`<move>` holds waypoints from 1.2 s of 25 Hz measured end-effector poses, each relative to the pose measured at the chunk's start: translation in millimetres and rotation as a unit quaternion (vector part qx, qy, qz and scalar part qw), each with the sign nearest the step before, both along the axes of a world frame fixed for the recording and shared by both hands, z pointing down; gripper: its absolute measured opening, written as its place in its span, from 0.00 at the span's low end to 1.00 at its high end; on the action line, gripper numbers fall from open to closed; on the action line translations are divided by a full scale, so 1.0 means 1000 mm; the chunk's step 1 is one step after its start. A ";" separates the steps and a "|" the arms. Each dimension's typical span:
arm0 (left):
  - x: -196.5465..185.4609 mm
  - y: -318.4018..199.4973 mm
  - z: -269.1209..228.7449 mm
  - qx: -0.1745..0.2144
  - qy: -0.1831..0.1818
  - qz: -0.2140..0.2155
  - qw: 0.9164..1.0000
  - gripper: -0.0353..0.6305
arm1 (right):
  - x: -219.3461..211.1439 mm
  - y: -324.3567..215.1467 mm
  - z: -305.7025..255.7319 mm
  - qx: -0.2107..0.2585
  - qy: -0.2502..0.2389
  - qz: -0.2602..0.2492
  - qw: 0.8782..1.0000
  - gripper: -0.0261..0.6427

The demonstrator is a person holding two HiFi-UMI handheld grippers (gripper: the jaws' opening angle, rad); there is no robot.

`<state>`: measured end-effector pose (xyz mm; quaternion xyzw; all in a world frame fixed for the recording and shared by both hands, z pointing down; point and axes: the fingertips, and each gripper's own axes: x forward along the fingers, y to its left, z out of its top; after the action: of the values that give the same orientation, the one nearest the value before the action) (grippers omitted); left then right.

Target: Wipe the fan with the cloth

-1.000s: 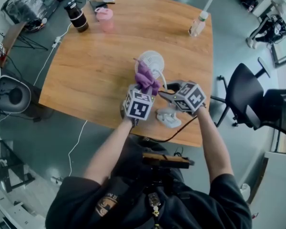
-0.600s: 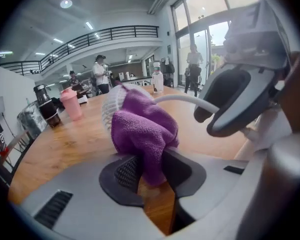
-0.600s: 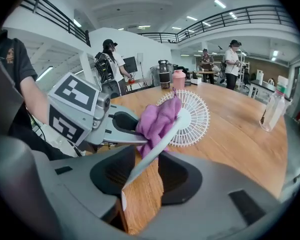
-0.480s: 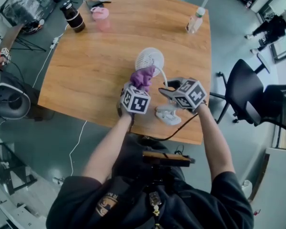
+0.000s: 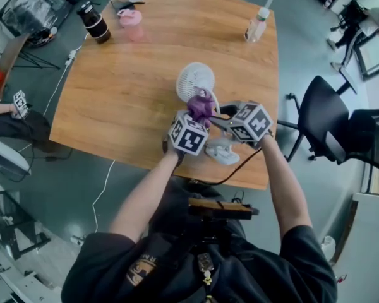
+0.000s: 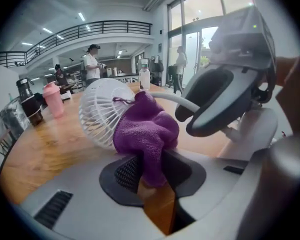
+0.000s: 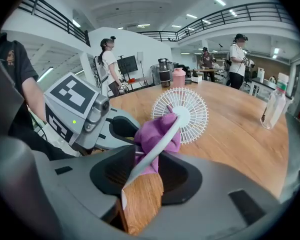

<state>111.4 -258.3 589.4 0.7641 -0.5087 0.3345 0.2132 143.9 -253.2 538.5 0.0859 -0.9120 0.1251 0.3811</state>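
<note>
A small white fan stands on the wooden table (image 5: 114, 93), with its cage head (image 5: 195, 81) up, a bent neck, and its base (image 5: 223, 153) near the front edge. My left gripper (image 5: 199, 117) is shut on a bunched purple cloth (image 5: 201, 106), which presses against the lower right rim of the cage (image 6: 102, 111) where the neck joins. The cloth (image 6: 145, 134) fills the left gripper (image 6: 149, 156). My right gripper (image 5: 220, 117) is closed on the fan's neck (image 7: 152, 151), which runs slantwise through the right gripper (image 7: 147, 169) toward the cage (image 7: 182, 114).
At the table's far side stand a black flask (image 5: 92, 21), a pink cup (image 5: 129, 23) and a clear bottle (image 5: 256, 25). A black cable (image 5: 234, 172) runs off the front edge by the fan base. A black office chair (image 5: 322, 128) stands to the right.
My left gripper has carried the cloth off the cage's face, rightward and down to the rim by the neck, so more of the cage shows. The right gripper has stayed put.
</note>
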 end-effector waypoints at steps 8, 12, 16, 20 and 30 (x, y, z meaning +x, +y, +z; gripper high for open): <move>-0.007 -0.014 0.010 -0.010 0.020 -0.028 0.999 0.21 | 0.009 0.000 0.003 -0.003 0.003 0.007 1.000 0.27; -0.017 -0.008 0.008 -0.007 0.026 -0.034 0.999 0.21 | 0.013 -0.003 0.009 -0.006 0.008 0.011 1.000 0.27; -0.028 0.000 0.004 -0.004 0.026 -0.043 0.999 0.21 | 0.011 -0.005 0.013 -0.009 0.014 0.011 1.000 0.27; -0.047 0.002 -0.003 0.013 0.020 -0.060 0.998 0.21 | 0.013 -0.012 0.020 -0.024 0.021 0.029 0.999 0.27; -0.067 -0.003 -0.019 0.023 -0.005 -0.057 0.998 0.21 | -0.004 -0.014 0.048 -0.099 0.014 0.087 0.991 0.26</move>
<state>44.4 -261.2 570.2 0.7368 -0.5603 0.3135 0.2118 140.2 -267.6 586.6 0.1283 -0.8787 0.2466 0.3881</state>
